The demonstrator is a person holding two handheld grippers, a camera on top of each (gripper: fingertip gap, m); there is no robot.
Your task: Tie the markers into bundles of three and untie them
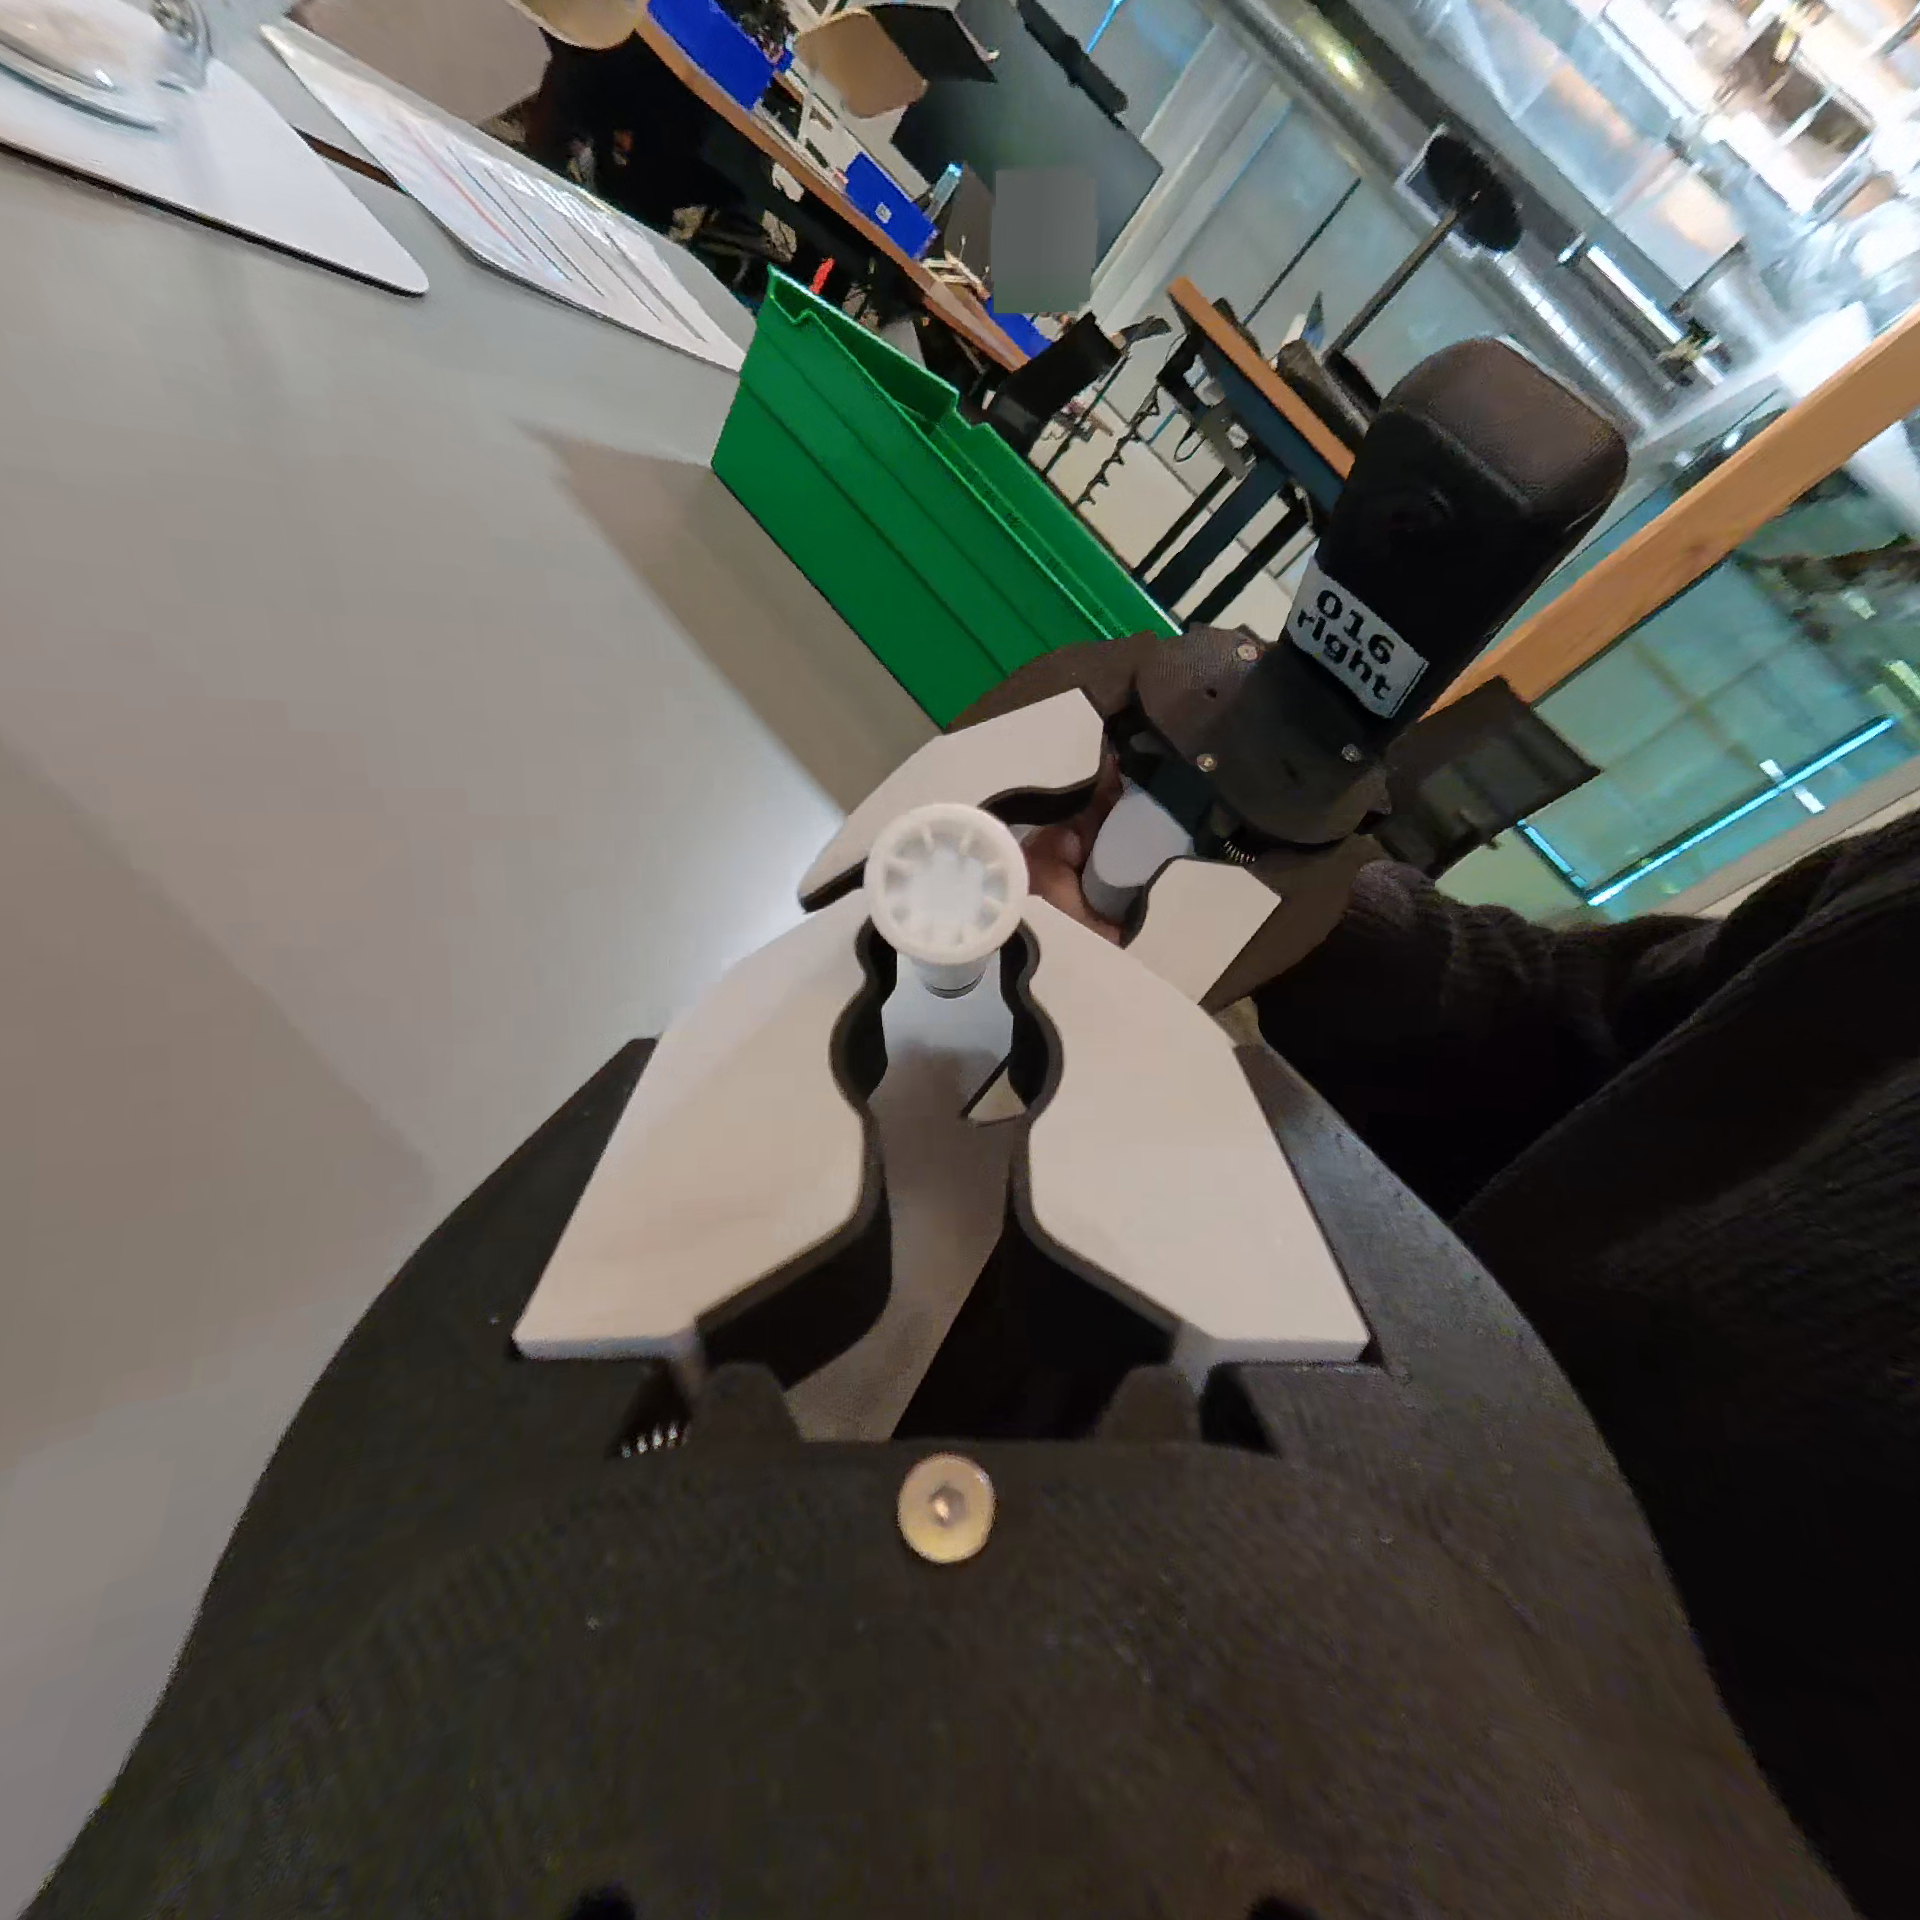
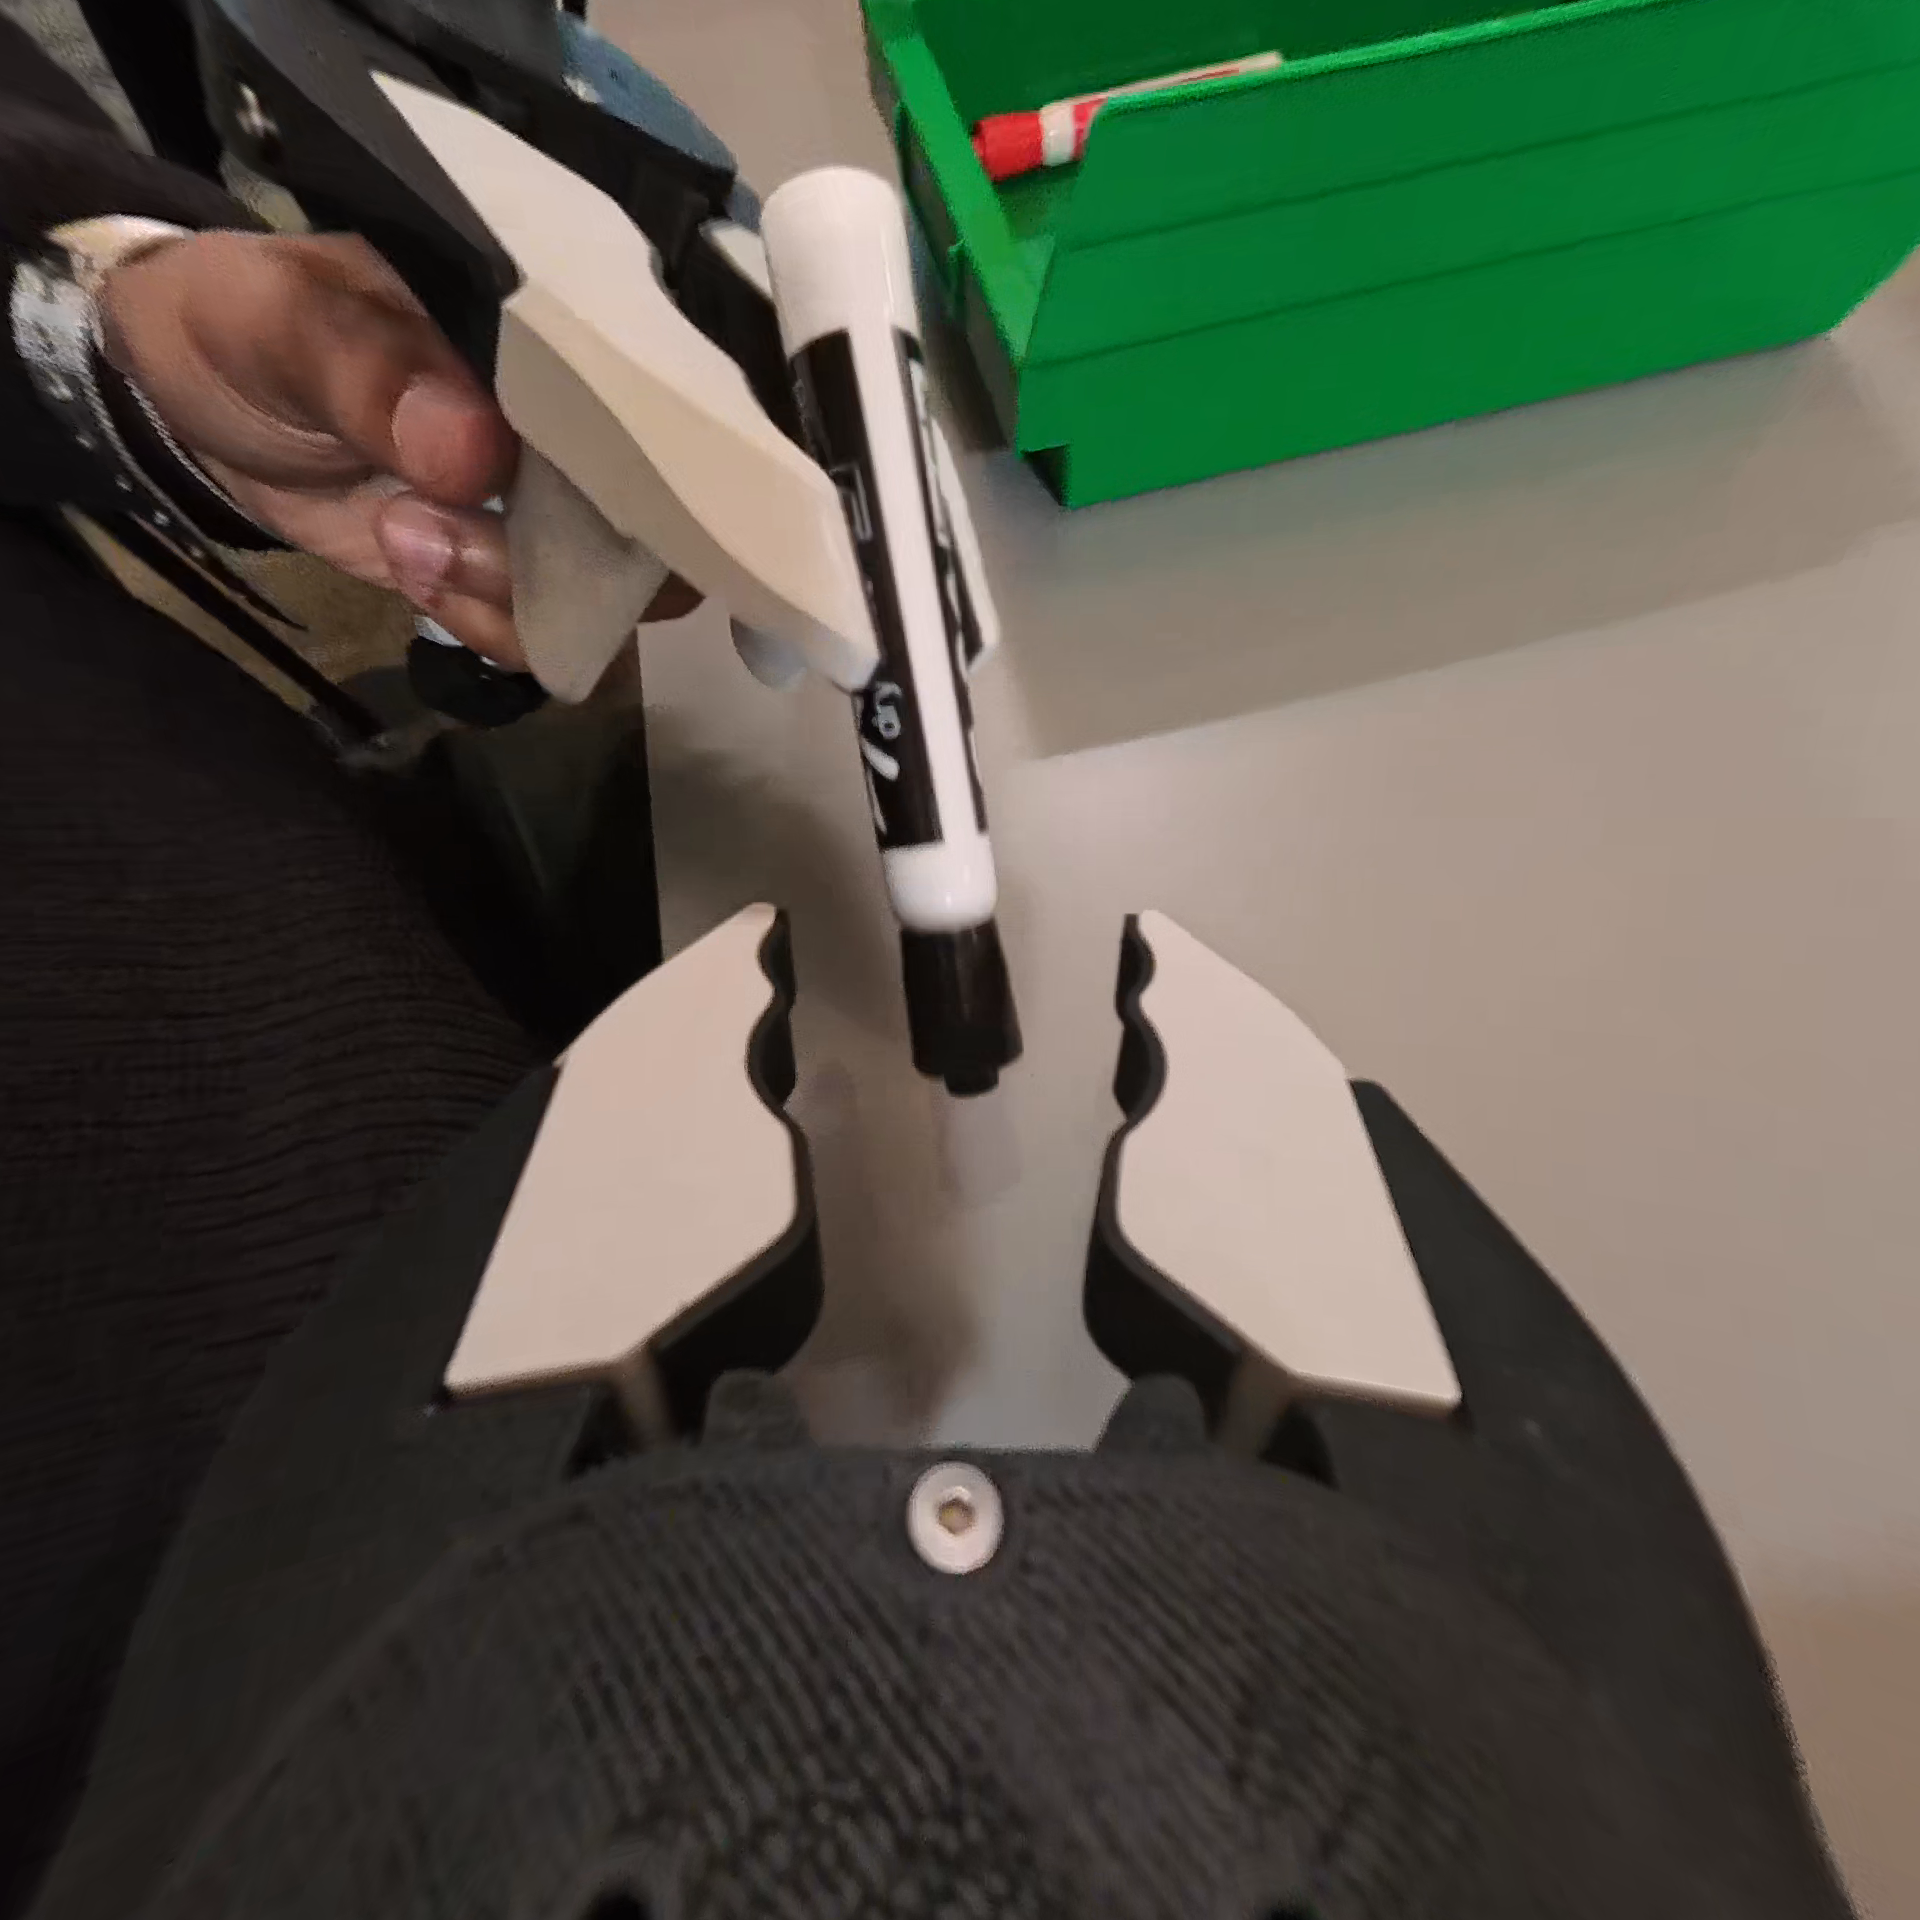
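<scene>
A: What is held by the left gripper (image 1: 945, 961)?

B: A white plastic marker pen with a black label and a black cap (image 2: 904, 582) is pinched between its two white fingers (image 2: 665, 436). The pen is gripped around its middle. The round white back end (image 1: 945, 883) is seen just past the fingertips in the left wrist view.

A: And the right gripper (image 2: 951, 1023)?

B: Its jaws are spread wide, and nothing is held. The black cap end (image 2: 961, 1003) of the pen is hung in the gap between the fingertips. It is not touched by either finger.

A: What is seen beyond the right gripper?

B: A green plastic bin (image 2: 1455, 270) is set on the grey table (image 2: 1455, 935), ahead and a bit to the right. A red and white pen (image 2: 1039, 140) is laid inside it.

A: Who is seen?

B: A hand (image 2: 312, 416) in a black sleeve is wrapped around the left gripper's handle. Far off, past the left gripper, a flat white mat (image 1: 260, 197) is laid on the table.
</scene>
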